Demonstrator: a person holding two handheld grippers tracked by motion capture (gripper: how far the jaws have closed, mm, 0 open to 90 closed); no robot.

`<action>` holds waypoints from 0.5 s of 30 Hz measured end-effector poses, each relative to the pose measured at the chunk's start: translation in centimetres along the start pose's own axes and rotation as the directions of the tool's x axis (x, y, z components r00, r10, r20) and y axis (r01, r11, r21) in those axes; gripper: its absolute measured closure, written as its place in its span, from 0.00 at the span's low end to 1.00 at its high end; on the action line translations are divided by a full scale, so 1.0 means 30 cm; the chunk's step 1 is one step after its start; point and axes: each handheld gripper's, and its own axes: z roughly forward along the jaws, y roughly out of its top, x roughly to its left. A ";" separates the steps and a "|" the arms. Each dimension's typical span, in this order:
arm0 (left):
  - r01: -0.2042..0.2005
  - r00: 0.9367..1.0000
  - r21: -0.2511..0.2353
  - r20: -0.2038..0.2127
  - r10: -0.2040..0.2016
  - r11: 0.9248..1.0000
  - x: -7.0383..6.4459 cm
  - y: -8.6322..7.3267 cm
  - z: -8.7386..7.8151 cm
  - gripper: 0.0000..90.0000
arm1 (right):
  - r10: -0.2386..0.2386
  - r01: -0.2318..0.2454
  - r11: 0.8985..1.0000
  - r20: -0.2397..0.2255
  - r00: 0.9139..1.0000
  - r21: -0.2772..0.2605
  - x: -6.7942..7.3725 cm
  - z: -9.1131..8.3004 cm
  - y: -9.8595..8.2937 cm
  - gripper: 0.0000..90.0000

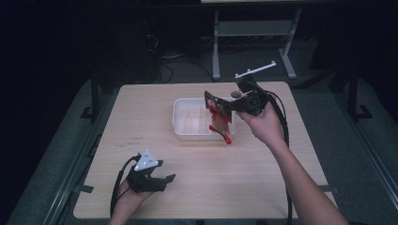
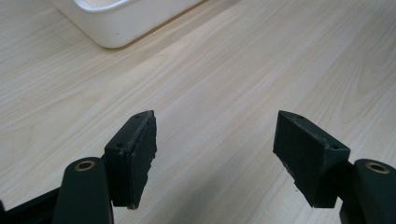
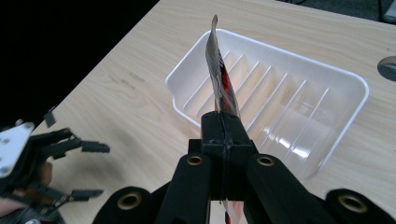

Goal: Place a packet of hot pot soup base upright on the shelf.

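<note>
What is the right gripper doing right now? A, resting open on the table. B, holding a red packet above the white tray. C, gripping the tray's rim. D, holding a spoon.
B: the right gripper is shut on the red packet, which hangs over the white tray.

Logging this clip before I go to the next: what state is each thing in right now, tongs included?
Left tongs: open, empty, low over the table's near left.
Right tongs: shut on the packet, held above the tray.
Packet: red and black, pinched by one end, off the table, hanging over the tray's near right part.
Tray: clear plastic, upright on the table, empty.
Table: light wood, bearing the tray.
</note>
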 end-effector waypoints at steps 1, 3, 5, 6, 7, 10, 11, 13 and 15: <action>0.002 1.000 0.000 0.001 -0.002 1.000 0.001 0.000 -0.001 0.33 | 0.003 -0.003 1.000 0.006 1.000 -0.003 -0.001 0.011 0.009 0.99; 0.003 1.000 -0.002 0.001 -0.003 1.000 0.004 -0.001 -0.004 0.33 | 0.004 -0.004 1.000 0.026 1.000 -0.011 0.000 0.024 0.023 0.99; 0.008 1.000 -0.009 -0.001 -0.008 1.000 0.006 -0.001 -0.007 0.33 | 0.012 -0.011 1.000 0.035 0.999 -0.025 0.002 0.038 0.043 0.99; 0.005 1.000 -0.009 -0.004 -0.005 1.000 0.008 -0.001 -0.009 0.33 | 0.013 -0.012 1.000 0.041 0.999 -0.029 0.004 0.042 0.050 0.99; 0.007 1.000 -0.011 -0.004 -0.007 1.000 0.010 -0.001 -0.011 0.33 | 0.013 -0.012 0.999 0.049 0.999 -0.032 0.005 0.048 0.060 0.99; 0.011 1.000 -0.016 -0.008 -0.011 1.000 0.013 -0.002 -0.015 0.33 | 0.027 -0.025 0.999 0.065 0.998 -0.043 0.003 0.071 0.088 0.99; 0.012 1.000 -0.017 -0.007 -0.012 1.000 0.015 -0.003 -0.015 0.33 | 0.034 -0.031 0.999 0.068 0.997 -0.044 0.001 0.079 0.096 0.99; 0.014 1.000 -0.018 -0.006 -0.014 1.000 0.017 -0.004 -0.016 0.33 | 0.045 -0.042 0.998 0.075 0.996 -0.045 -0.007 0.095 0.109 0.99; 0.014 1.000 -0.017 -0.006 -0.015 1.000 0.017 -0.005 -0.017 0.33 | 0.059 -0.055 0.997 0.081 0.995 -0.045 -0.015 0.109 0.118 0.99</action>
